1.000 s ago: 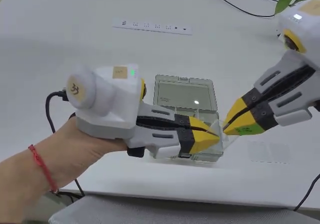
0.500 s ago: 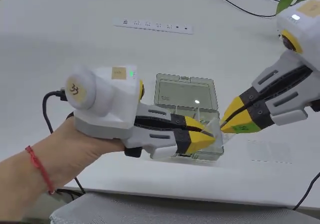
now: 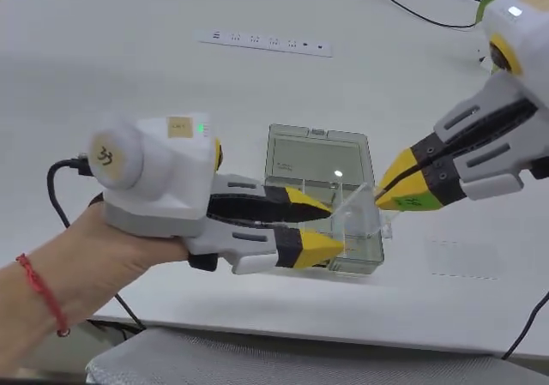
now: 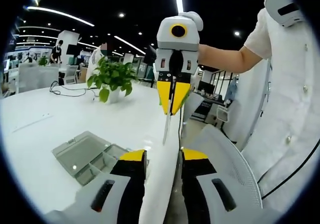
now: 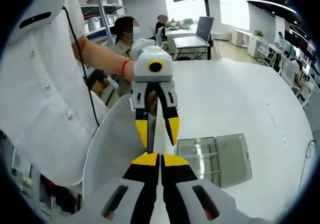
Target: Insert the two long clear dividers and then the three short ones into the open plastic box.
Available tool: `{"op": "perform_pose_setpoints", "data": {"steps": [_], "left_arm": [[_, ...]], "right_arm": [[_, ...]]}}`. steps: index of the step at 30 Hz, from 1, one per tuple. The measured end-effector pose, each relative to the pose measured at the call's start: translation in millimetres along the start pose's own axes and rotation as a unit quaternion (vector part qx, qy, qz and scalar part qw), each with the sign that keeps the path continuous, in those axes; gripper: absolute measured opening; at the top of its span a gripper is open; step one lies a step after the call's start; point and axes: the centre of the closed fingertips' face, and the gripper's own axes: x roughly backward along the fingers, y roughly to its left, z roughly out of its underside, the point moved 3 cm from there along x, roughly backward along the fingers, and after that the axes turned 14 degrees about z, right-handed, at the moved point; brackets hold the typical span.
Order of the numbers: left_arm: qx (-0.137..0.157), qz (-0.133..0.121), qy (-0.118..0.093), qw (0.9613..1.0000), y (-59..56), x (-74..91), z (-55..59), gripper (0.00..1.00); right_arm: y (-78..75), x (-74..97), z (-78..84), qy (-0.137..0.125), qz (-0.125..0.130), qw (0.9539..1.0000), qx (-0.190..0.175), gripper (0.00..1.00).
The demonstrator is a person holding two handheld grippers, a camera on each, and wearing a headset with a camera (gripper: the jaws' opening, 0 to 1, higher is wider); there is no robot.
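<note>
Though small, "33" on left gripper (image 3: 336, 226); right gripper (image 3: 378, 199), with divider (image 4: 166, 129), green-tagged.

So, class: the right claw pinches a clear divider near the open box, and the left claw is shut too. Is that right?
No. The left claw is open, its jaws apart, as the head view shows. The right claw does pinch a clear divider near the open box.
</note>
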Motion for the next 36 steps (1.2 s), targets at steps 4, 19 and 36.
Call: {"op": "perform_pose_setpoints", "data": {"steps": [4,19,36], "left_arm": [[0.003,-0.014,0.003,0.9999,4.4,7.1,3.0,0.33],[0.019,-0.06,0.022,0.9978,21.1,32.1,19.5,0.63],[0.022,-0.093,0.043,0.9945,35.2,48.7,41.4,0.96]], "right_arm": [[-5.3,-0.9,-1.7,-0.002,0.011,0.9999,0.001,0.03],[-27.9,-19.4,-7.4,-0.003,0.046,0.9989,-0.003,0.03],[-57.6,-70.6,2.4,-0.006,0.083,0.9964,-0.019,0.03]]}}
